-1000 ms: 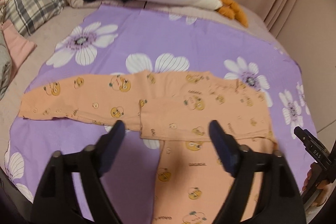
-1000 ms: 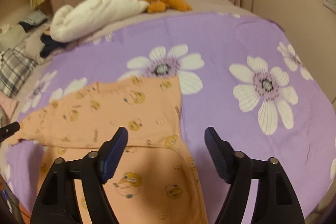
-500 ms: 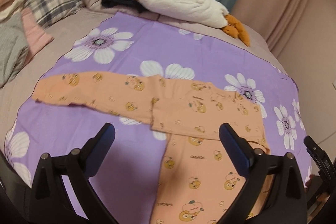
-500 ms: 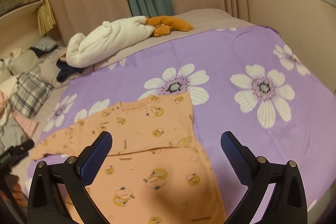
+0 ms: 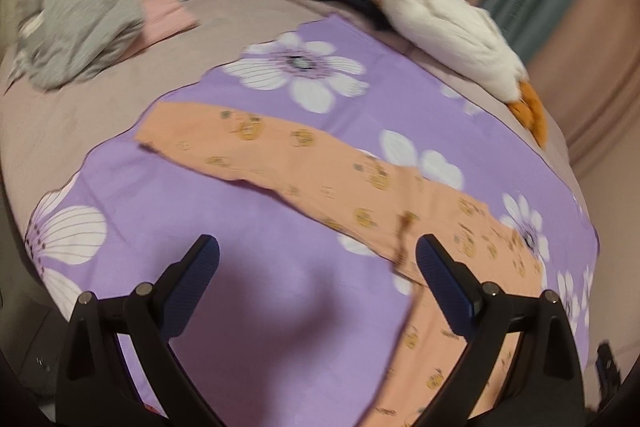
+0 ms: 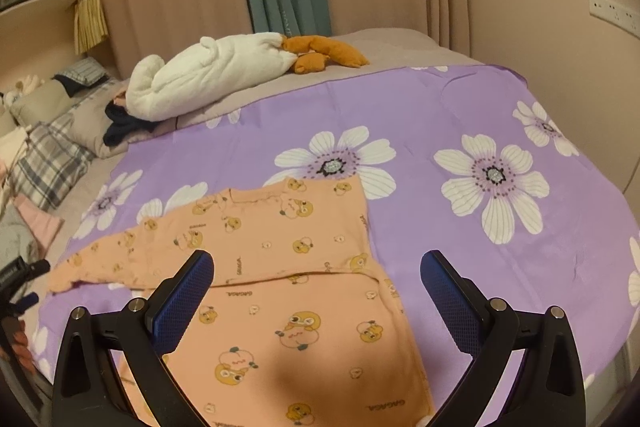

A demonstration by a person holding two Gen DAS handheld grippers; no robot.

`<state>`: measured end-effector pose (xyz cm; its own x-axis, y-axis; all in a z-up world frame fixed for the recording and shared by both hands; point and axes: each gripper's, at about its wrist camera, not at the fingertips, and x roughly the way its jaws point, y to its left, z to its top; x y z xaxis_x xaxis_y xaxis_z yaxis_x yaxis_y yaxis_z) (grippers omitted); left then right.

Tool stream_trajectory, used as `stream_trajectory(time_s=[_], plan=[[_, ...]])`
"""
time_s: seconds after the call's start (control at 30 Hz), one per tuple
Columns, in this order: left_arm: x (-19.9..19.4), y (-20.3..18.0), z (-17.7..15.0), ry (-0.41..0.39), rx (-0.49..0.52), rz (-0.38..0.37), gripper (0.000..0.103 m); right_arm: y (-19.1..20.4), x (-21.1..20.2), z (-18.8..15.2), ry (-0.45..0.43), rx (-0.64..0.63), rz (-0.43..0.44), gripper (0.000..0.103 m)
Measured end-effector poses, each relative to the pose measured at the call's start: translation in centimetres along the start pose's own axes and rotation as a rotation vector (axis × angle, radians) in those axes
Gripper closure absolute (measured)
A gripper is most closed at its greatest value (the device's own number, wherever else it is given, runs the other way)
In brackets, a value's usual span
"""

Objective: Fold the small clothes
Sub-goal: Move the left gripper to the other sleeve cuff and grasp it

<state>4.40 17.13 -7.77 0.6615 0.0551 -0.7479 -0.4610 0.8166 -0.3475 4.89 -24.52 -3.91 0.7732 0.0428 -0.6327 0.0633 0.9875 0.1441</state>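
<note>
Both open: left gripper (image 5: 318, 261) and right gripper (image 6: 317, 275) hovering over orange cartoon-print cotton garment (image 6: 280, 247) lying on purple floral sheet (image 6: 440, 115).

dim warm light | left view motion-blurred | right sharp | fisheye vignette

blur: left wrist view smeared, prints on orange shirt (image 5: 320, 179) unreadable | cut off: shirt hem (image 6: 280, 367) below frame edge | hidden: left gripper (image 6: 20, 279) mostly out of frame
</note>
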Motion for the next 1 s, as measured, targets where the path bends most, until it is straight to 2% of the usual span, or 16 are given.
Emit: stream_trajectory(time_s=[0.27,0.8,0.9,1.0], plan=[[1.5,4.0,2.1,-0.005,-0.114,0.072,0.010,0.3,0.1,0.0,0.008,-0.010,-0.028,0.001],[5.4,9.6,4.5,0.020,-0.301,0.090,0.020,1.5,0.7,-0.1,0.033,-0.018,-0.040,0.001],[6.3,10.3,4.4,0.039,-0.307,0.117,0.024,1.7,0.9,-0.2,0.036,-0.011,-0.033,0.001],[7.1,11.6,4.3,0.062,-0.349,0.109,0.025,1.7,1.2,-0.3,0.048,-0.001,-0.032,0.001]])
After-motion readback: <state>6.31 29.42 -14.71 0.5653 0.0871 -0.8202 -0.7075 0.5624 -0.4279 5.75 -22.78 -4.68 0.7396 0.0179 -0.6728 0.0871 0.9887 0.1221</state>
